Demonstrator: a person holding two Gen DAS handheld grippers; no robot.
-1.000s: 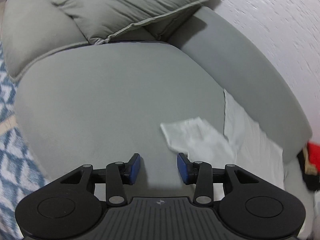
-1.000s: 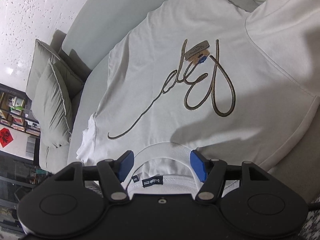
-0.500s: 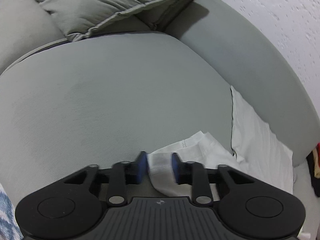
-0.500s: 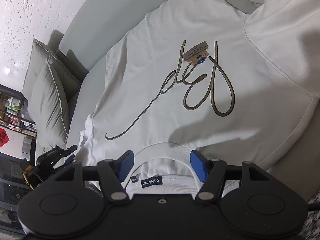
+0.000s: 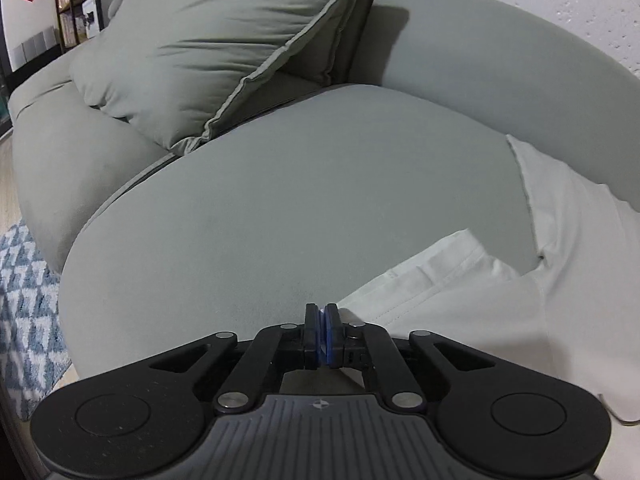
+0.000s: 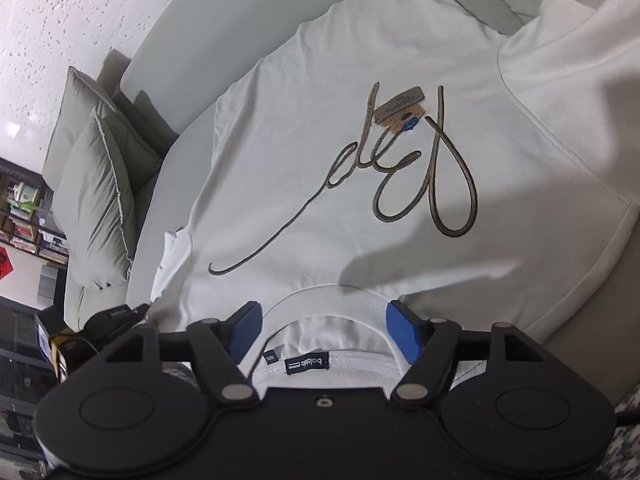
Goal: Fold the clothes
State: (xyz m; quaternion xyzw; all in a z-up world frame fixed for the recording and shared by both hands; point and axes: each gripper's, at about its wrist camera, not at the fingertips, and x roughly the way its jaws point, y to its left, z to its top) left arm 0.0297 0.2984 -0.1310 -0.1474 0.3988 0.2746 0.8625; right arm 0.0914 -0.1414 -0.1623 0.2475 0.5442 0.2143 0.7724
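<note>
Grey sofa (image 5: 304, 216): white T-shirt (image 6: 360, 184) spread flat on seat; grey cushion (image 5: 224, 48) at end.

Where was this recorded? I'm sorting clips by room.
Probably a home living room: a grey sofa with cushions, a bookshelf, and a patterned rug.

The left wrist view is set low, close over the grey sofa (image 5: 280, 208) seat, and is faced along it toward the cushion (image 5: 208, 52) and backrest. The right wrist view is held above, looking down the white T-shirt (image 6: 360, 184) from the collar end. Sofa, cushion (image 6: 96, 204) and shirt sleeve (image 5: 432, 280) are shared by both.
</note>
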